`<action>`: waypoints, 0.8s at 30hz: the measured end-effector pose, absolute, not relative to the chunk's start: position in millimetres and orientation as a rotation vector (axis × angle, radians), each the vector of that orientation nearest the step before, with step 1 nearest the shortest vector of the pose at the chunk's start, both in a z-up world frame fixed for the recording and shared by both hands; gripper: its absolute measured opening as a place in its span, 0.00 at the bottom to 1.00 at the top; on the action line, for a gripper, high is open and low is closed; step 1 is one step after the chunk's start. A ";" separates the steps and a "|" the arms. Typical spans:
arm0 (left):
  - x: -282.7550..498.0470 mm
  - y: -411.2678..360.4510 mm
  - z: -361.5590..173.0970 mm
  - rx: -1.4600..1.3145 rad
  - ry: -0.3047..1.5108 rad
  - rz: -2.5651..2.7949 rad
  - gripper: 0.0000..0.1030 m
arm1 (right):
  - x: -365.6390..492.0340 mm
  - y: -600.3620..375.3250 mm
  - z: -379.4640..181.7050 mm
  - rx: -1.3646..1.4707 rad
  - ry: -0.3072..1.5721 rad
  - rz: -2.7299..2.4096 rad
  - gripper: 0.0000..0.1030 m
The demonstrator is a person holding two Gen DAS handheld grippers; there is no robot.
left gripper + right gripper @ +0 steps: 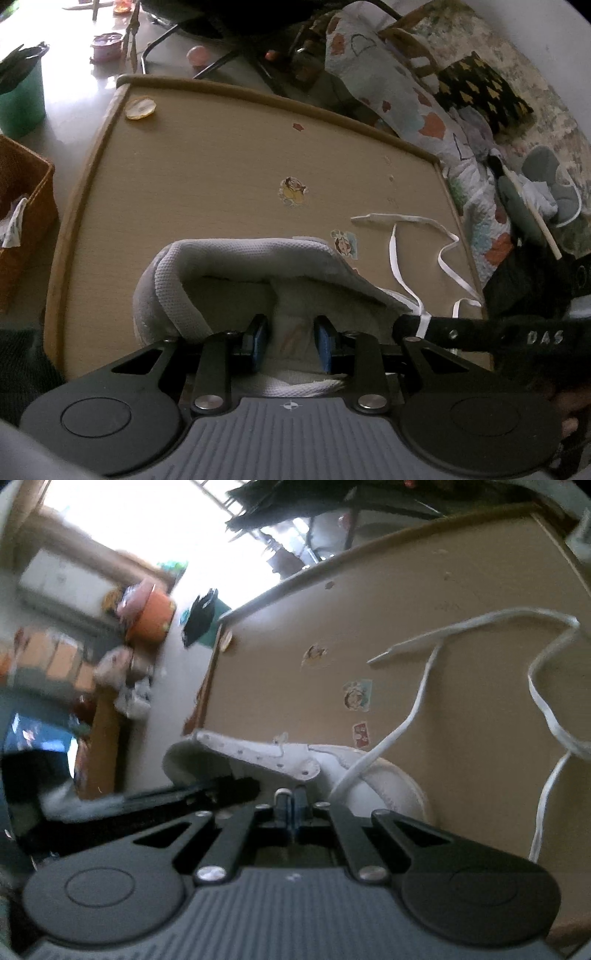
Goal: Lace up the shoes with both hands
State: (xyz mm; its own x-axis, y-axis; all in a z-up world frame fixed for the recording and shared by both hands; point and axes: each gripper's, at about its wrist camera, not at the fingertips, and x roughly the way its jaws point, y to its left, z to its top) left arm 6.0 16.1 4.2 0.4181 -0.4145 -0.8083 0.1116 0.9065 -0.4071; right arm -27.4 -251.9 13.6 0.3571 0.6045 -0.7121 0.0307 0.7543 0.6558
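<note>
A tan wooden table (221,155) with a raised brown rim fills most of both views, several small cartoon stickers (293,190) stuck on its top. On it, close under the cameras, sits a pale grey-white shoe (236,266), its padded collar and opening facing the left wrist camera. The left gripper (291,341) reaches into the shoe's opening with its jaws partly apart, the blue pads (325,343) standing on either side of the shoe's tongue (291,332); whether they actually press on it cannot be told. A white lace (443,254) runs from the shoe's side and lies in loose loops on the table to the right, its tip resting flat on the wood. The right gripper (291,806) is at the shoe's eyelet flap (273,755), jaws closed tight together with the lace rising just beside them; in the left view a strand crosses the dark finger of this gripper, but whether the lace is pinched cannot be told. A green cup (20,99) stands off the table on the floor beyond.
</note>
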 end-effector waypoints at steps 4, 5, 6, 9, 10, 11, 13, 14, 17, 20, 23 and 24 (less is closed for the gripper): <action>5.7 15.7 4.8 -0.303 1.096 -0.341 0.31 | -25.5 -250.6 9.3 0.704 1.135 0.382 0.02; 5.7 15.3 5.0 -0.302 1.096 -0.341 0.31 | -25.6 -251.8 8.4 0.722 1.130 0.374 0.02; 6.0 14.8 5.1 -0.301 1.096 -0.342 0.31 | -25.7 -253.6 7.5 0.742 1.124 0.364 0.02; 6.6 13.3 5.5 -0.299 1.095 -0.342 0.31 | -27.0 -258.3 5.1 0.809 1.102 0.333 0.02; 6.6 13.1 5.5 -0.298 1.095 -0.342 0.31 | -27.7 -259.6 4.2 0.834 1.091 0.323 0.02; 6.6 12.9 5.6 -0.296 1.095 -0.342 0.31 | -28.6 -260.0 3.6 0.853 1.081 0.312 0.02; 6.2 12.2 5.9 -0.294 1.095 -0.341 0.31 | -30.6 -261.2 2.3 0.890 1.062 0.284 0.02; 6.1 11.8 6.2 -0.293 1.095 -0.339 0.31 | -32.2 -263.8 0.8 0.911 1.055 0.272 0.02; 5.7 9.5 6.8 -0.290 1.093 -0.337 0.32 | -34.9 -269.1 -3.0 0.962 1.039 0.244 0.02; 4.8 8.3 6.8 -0.286 1.091 -0.336 0.32 | -34.9 -270.9 -4.1 0.996 1.021 0.226 0.02; 4.1 7.2 7.0 -0.281 1.089 -0.334 0.32 | -35.3 -280.4 1.8 1.009 0.986 0.214 0.02; 4.0 7.0 7.2 -0.280 1.088 -0.334 0.32 | -34.5 -282.5 3.6 1.009 0.979 0.211 0.02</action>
